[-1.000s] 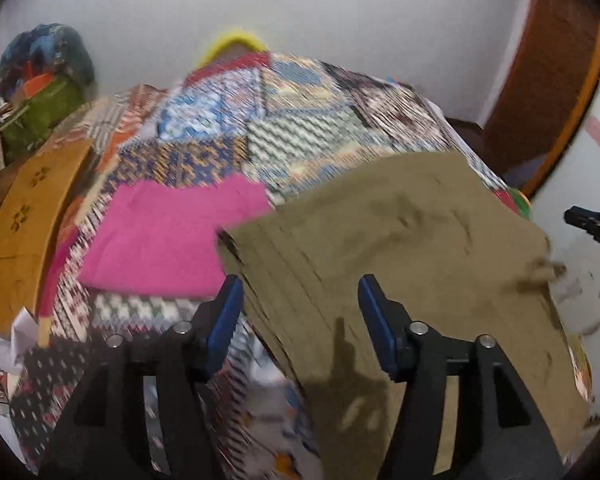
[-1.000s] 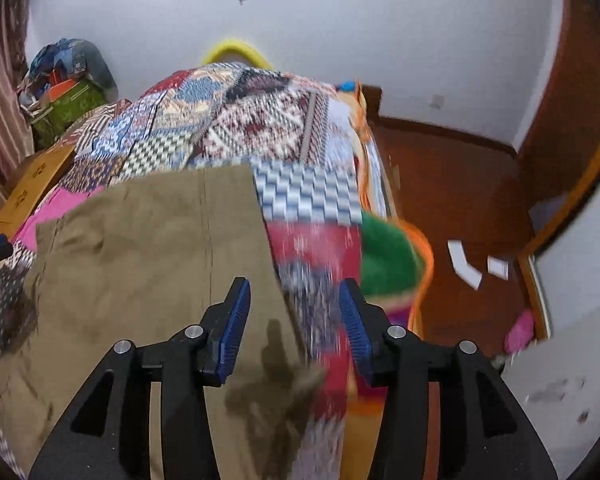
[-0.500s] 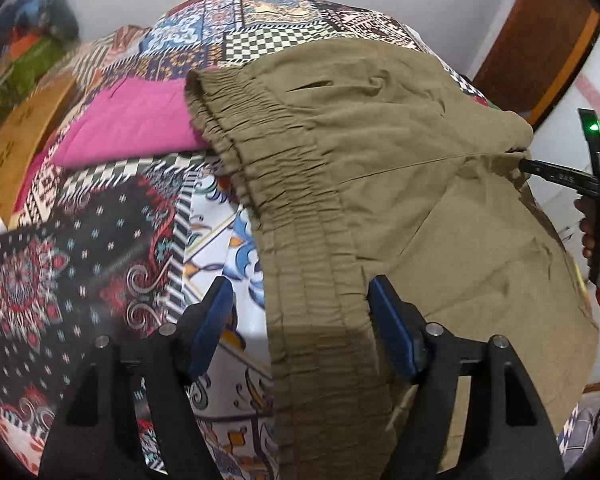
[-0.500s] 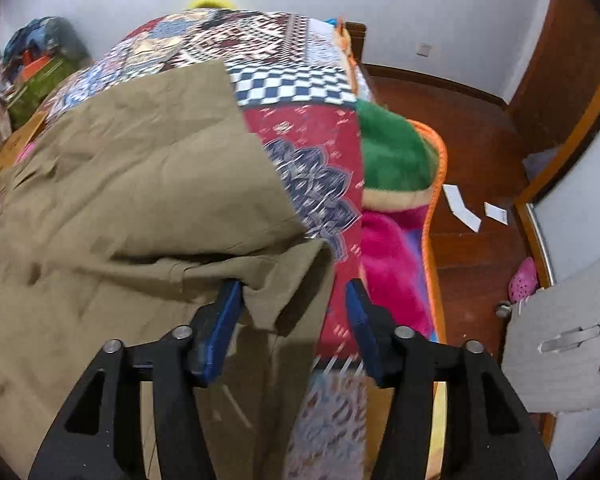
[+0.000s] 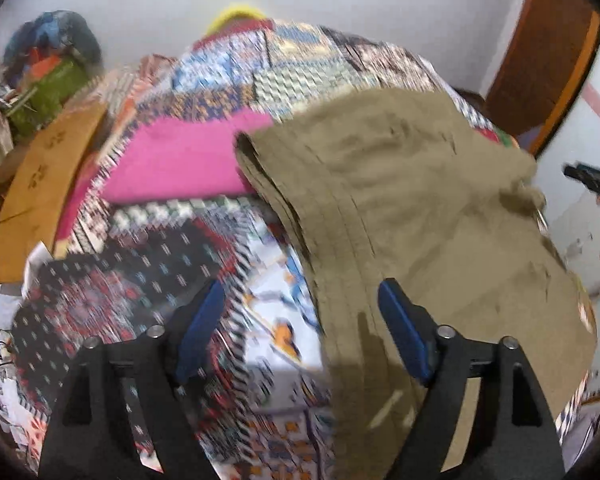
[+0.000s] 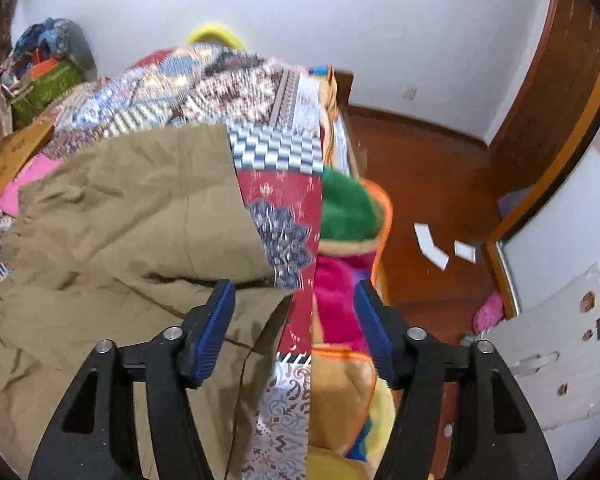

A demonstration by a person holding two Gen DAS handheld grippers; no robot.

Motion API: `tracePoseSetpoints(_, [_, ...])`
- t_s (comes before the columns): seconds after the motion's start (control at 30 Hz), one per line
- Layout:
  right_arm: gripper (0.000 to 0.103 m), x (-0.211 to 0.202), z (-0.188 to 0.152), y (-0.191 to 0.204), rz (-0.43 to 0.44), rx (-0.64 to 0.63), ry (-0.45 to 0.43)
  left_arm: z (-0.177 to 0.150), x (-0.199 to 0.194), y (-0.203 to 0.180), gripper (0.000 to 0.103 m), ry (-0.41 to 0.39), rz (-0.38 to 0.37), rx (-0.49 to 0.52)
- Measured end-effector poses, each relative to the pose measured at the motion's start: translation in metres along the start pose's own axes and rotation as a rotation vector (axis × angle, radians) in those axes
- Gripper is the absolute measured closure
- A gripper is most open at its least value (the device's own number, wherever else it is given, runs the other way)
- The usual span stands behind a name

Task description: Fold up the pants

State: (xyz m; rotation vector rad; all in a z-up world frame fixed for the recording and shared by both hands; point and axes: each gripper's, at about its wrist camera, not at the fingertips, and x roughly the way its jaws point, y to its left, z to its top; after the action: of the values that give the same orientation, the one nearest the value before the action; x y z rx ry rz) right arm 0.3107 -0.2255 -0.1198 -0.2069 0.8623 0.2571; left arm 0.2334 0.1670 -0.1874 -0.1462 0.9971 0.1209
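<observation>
Olive-brown pants (image 5: 412, 208) lie folded on a patchwork bedspread (image 5: 228, 80), elastic waistband toward my left gripper. They also show in the right wrist view (image 6: 132, 224), with a folded edge near the bed's right side. My left gripper (image 5: 300, 328) is open and empty, raised above the waistband edge. My right gripper (image 6: 296, 324) is open and empty, above the pants' right edge. The tip of the right gripper (image 5: 592, 178) shows at the far right of the left wrist view.
A folded pink garment (image 5: 180, 164) lies left of the pants. A wooden board (image 5: 40, 196) and a pile of bags (image 5: 48, 76) stand at the bed's left. Green, pink and orange blankets (image 6: 344, 240) hang off the bed's right side above a wooden floor (image 6: 428, 184).
Both grippers were low at the pants half a second ago and have lifted and pulled back, still open. The pants stay on the bed.
</observation>
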Motion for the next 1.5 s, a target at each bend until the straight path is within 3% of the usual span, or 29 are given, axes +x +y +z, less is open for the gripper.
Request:
tracePoseSetpoints(0.17, [0.033, 0.008, 0.026, 0.016, 0.039, -0.011, -0.032, 0.043, 0.02, 0.018, 0.017, -0.036, 0.002, -0.057])
tracePoseSetpoints(0.4, [0.033, 0.062, 0.065, 0.043, 0.087, -0.058, 0.017, 0.093, 0.079, 0.042, 0.017, -0.027, -0.013, -0.101])
tracePoseSetpoints(0.63, [0.033, 0.117, 0.106, 0.054, 0.124, -0.096, 0.086, 0.102, 0.135, 0.063, 0.017, 0.04, -0.009, -0.125])
tracePoseSetpoints(0.8, [0.031, 0.158, 0.128, 0.063, 0.193, -0.098, 0.14, 0.104, 0.15, 0.06, 0.017, 0.052, -0.05, -0.106])
tracePoseSetpoints(1.0, [0.03, 0.196, 0.131, 0.082, 0.201, -0.143, 0.251, 0.113, 0.159, 0.049, 0.017, 0.069, -0.093, -0.072])
tracePoseSetpoints(1.17, [0.028, 0.2, 0.124, 0.093, 0.168, -0.168, 0.249, 0.117, 0.17, 0.048, 0.018, 0.098, -0.105, -0.087])
tracePoseSetpoints(1.23, [0.037, 0.198, 0.123, 0.093, 0.193, -0.152, 0.248, 0.116, 0.175, 0.05, 0.025, 0.121, -0.123, -0.117])
tracePoseSetpoints(1.3, [0.061, 0.195, 0.123, 0.095, 0.234, -0.141, 0.252, 0.114, 0.176, 0.049, 0.028, 0.123, -0.131, -0.119])
tracePoseSetpoints(1.37, [0.074, 0.197, 0.126, 0.097, 0.219, -0.143, 0.25, 0.112, 0.174, 0.046, 0.03, 0.11, -0.117, -0.1])
tracePoseSetpoints(1.47, [0.088, 0.196, 0.127, 0.102, 0.221, -0.139, 0.229, 0.111, 0.169, 0.044, 0.039, 0.092, -0.103, -0.081])
tracePoseSetpoints(1.5, [0.089, 0.195, 0.127, 0.101, 0.225, -0.126, 0.222, 0.111, 0.167, 0.044, 0.048, 0.084, -0.1, -0.08])
